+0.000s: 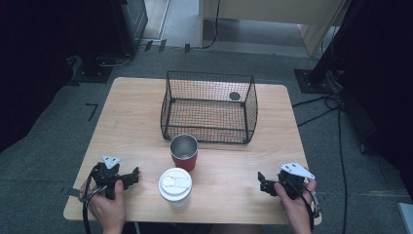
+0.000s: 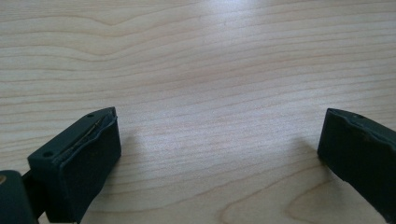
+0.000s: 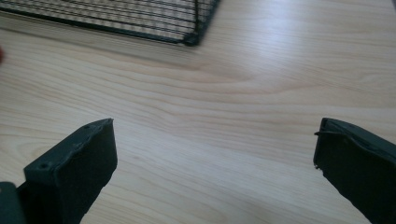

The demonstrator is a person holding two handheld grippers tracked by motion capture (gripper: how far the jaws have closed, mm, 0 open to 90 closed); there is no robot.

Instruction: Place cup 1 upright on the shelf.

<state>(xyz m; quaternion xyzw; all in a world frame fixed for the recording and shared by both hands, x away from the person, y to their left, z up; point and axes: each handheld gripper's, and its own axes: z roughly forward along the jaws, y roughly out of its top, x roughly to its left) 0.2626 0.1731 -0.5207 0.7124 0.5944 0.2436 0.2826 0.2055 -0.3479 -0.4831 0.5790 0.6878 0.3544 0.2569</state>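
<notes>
With both the left gripper (image 1: 130, 176) and right gripper (image 1: 263, 184) released and empty, the red cup (image 1: 184, 152) at table centre stands upright at twelve o'clock of its white lid (image 1: 175, 184), so a careless sideways reach risks toppling it against the wire basket (image 1: 209, 107).

A red cup (image 1: 184, 152) and white lid (image 1: 175, 184) sit on the surface (image 1: 131, 122) between both hand-held grippers, a wire basket (image 1: 209, 107) beyond.

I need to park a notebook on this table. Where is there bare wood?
Bare: left and right of the wire basket, out to the table edges. Crowded: front centre, with red cup and white lid.
</notes>
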